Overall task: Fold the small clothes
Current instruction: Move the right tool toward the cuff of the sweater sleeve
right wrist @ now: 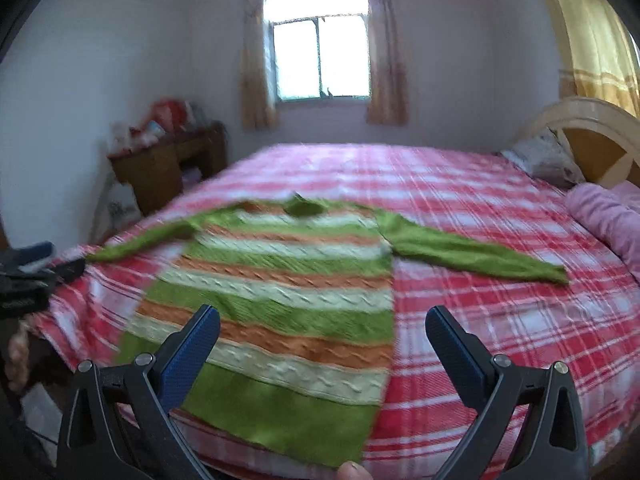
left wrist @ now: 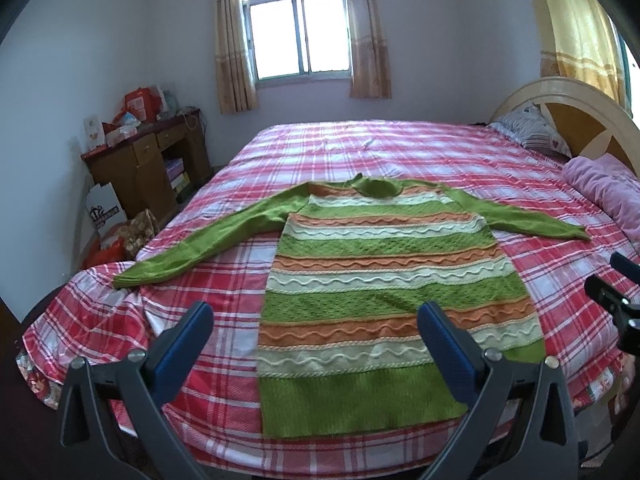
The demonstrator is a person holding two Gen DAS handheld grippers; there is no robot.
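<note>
While the sweater (left wrist: 384,280) lay spread flat and face up on the bed (left wrist: 400,140), its hem at the near edge and its collar toward the middle, no fold had been made; both sleeves were stretched out to the sides. The step in hand was judged to be the opening one, the approach before a first grasp. The left claw (left wrist: 316,320) hovered above the hem, jaws wide apart, holding nothing. The right claw (right wrist: 322,326) hovered likewise over the hem's right part and the bare bedspread, fully open and empty. The next move would call for each claw to descend on a sleeve or a side edge and pinch the knit alone, without gathering the plaid bedspread beneath.

The left wrist view was sharp and showed the left sleeve running out to the bed's left edge, with the cluttered desk (left wrist: 148,160) beyond. The right wrist view was blurred, yet alone showed a fingertip (right wrist: 352,472) at its lower margin and the right sleeve's cuff clearly. Each view caught the other claw at its margin.
</note>
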